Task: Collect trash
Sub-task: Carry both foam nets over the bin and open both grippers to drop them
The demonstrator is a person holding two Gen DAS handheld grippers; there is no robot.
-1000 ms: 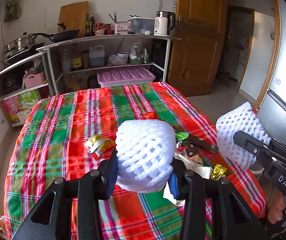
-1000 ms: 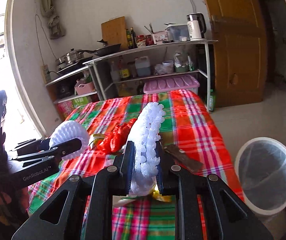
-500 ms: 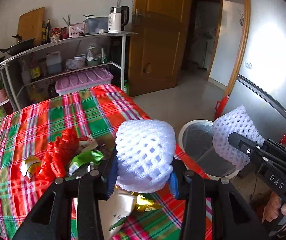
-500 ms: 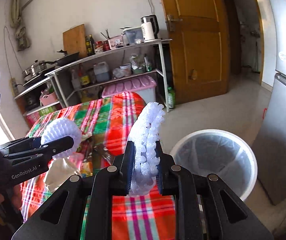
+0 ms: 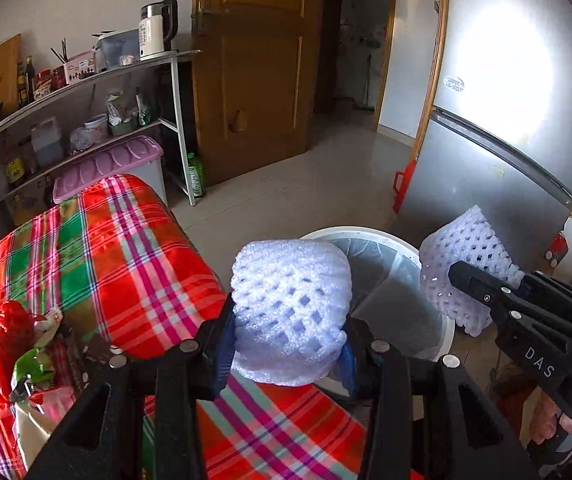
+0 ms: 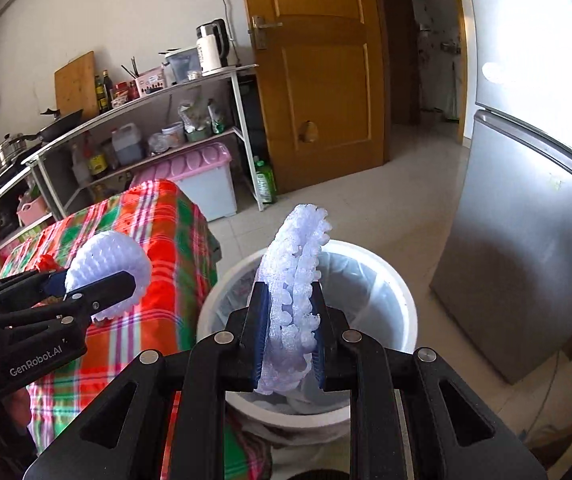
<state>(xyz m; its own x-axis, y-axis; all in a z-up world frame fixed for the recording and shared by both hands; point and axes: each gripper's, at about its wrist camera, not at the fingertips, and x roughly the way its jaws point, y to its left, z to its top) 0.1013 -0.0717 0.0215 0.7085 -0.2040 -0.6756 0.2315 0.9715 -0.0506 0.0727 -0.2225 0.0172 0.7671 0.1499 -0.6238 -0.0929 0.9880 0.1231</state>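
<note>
My left gripper [image 5: 286, 344] is shut on a white foam fruit net [image 5: 290, 312], held over the table corner beside the white trash bin [image 5: 366, 236]. It also shows in the right wrist view [image 6: 110, 268]. My right gripper [image 6: 288, 340] is shut on a second, flattened white foam net [image 6: 294, 280] and holds it above the open bin [image 6: 366, 256], which has a clear liner. That net also shows in the left wrist view [image 5: 466, 264]. More wrappers [image 5: 10, 344] lie on the plaid tablecloth [image 5: 126, 264].
A steel fridge [image 6: 526, 220] stands right of the bin. A wooden door [image 6: 318, 80], a metal kitchen shelf [image 6: 166, 120] and a pink-lidded storage box [image 6: 202, 176] are behind the table. Tiled floor lies between them.
Both grippers have swung right, away from the table's middle toward the bin, each still holding its foam net. The right net is now over the bin's opening.
</note>
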